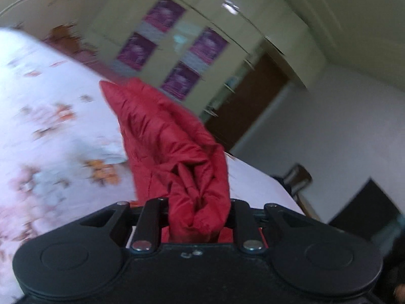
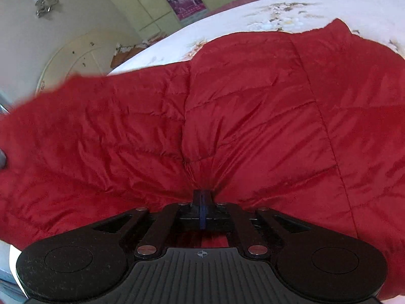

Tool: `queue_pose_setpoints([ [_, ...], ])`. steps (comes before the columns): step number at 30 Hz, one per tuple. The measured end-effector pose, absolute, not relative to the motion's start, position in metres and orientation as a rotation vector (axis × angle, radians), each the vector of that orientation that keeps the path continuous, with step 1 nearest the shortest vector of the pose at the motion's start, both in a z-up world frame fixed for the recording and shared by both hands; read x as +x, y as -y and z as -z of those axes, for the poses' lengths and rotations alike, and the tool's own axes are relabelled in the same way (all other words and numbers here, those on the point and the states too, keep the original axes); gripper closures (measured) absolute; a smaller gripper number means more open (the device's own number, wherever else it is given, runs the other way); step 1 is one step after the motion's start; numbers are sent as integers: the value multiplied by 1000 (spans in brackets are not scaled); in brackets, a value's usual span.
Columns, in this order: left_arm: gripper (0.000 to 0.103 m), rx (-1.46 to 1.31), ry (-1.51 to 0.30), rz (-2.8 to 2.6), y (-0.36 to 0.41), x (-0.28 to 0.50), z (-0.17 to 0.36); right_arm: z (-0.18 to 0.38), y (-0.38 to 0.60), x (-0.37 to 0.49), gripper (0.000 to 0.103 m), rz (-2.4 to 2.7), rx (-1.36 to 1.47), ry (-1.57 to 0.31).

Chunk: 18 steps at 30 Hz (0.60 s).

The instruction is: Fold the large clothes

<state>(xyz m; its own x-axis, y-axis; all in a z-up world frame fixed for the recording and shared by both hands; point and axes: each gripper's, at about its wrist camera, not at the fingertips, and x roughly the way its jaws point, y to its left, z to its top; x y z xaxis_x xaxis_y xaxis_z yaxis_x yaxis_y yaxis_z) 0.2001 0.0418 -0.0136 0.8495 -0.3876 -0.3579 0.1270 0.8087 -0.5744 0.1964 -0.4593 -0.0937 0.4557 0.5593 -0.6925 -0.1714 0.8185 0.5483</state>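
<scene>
A red quilted padded jacket [image 2: 253, 116] lies spread over a bed with a white flowered sheet [image 2: 303, 7]. In the right wrist view my right gripper [image 2: 201, 197] is shut on a pinch of the jacket's near edge, and the cloth puckers toward its fingertips. In the left wrist view my left gripper [image 1: 198, 210] is shut on a thick bunched fold of the same red jacket [image 1: 162, 136], which rises away from it as a long ridge over the sheet [image 1: 50, 126]. The cloth hides the left fingertips.
A pale green wardrobe [image 1: 177, 45] with purple pictures stands beyond the bed. A brown door [image 1: 253, 101] and a white wall are at right, a dark chair [image 1: 296, 177] beside the bed. A wall lamp [image 2: 44, 0] and a cream headboard [image 2: 76, 55] show in the right wrist view.
</scene>
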Motion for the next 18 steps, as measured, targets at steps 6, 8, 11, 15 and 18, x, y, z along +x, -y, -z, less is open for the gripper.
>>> queue_pose_setpoints([
  [6, 85, -487, -525, 267, -8, 214, 8, 63, 505, 184, 103, -492, 578, -1004],
  [8, 85, -485, -535, 246, -2, 216, 8, 65, 518, 179, 103, -520, 595, -1053],
  [11, 85, -494, -538, 227, 11, 220, 7, 85, 514, 182, 103, -575, 570, -1134],
  [15, 85, -458, -542, 219, 28, 221, 2, 100, 506, 191, 103, -630, 540, -1146],
  [18, 85, -447, -553, 212, 41, 223, 1, 95, 512, 195, 103, -656, 538, -1156],
])
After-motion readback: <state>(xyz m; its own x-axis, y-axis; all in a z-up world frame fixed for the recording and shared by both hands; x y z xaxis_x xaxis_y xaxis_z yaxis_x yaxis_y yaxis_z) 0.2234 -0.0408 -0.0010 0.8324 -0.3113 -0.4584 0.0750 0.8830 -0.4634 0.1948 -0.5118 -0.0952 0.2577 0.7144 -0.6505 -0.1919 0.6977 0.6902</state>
